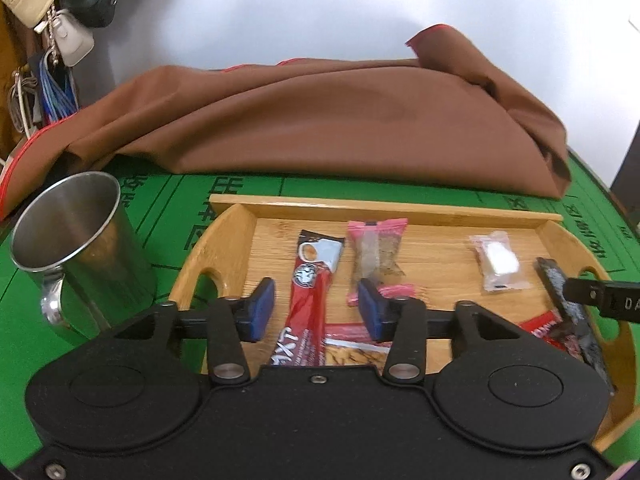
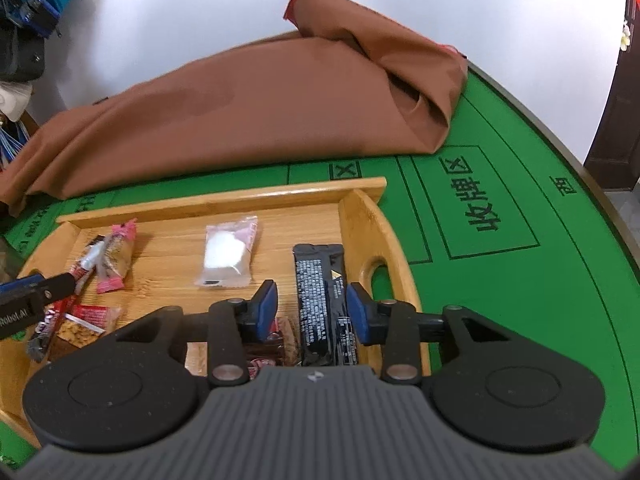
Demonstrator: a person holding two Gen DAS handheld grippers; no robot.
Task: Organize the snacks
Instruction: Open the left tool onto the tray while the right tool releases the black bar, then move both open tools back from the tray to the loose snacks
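A bamboo tray (image 1: 420, 208) (image 2: 224, 200) holds several snacks. In the left wrist view my left gripper (image 1: 316, 308) is open, its fingers either side of a red coffee stick packet (image 1: 310, 300), just above it. A pink-ended bar (image 1: 376, 254), a clear packet with a white sweet (image 1: 498, 262) and a peanut pack (image 1: 356, 350) lie nearby. In the right wrist view my right gripper (image 2: 312, 308) is open over a black bar packet (image 2: 324, 300); a dark red packet (image 2: 272, 350) lies under its left finger. The white sweet (image 2: 228, 254) lies ahead.
A steel mug (image 1: 76, 248) stands left of the tray on the green felt table (image 2: 520, 280). A brown cloth (image 1: 320, 120) (image 2: 240, 100) is heaped behind the tray. Bags hang at the far left wall (image 1: 60, 20).
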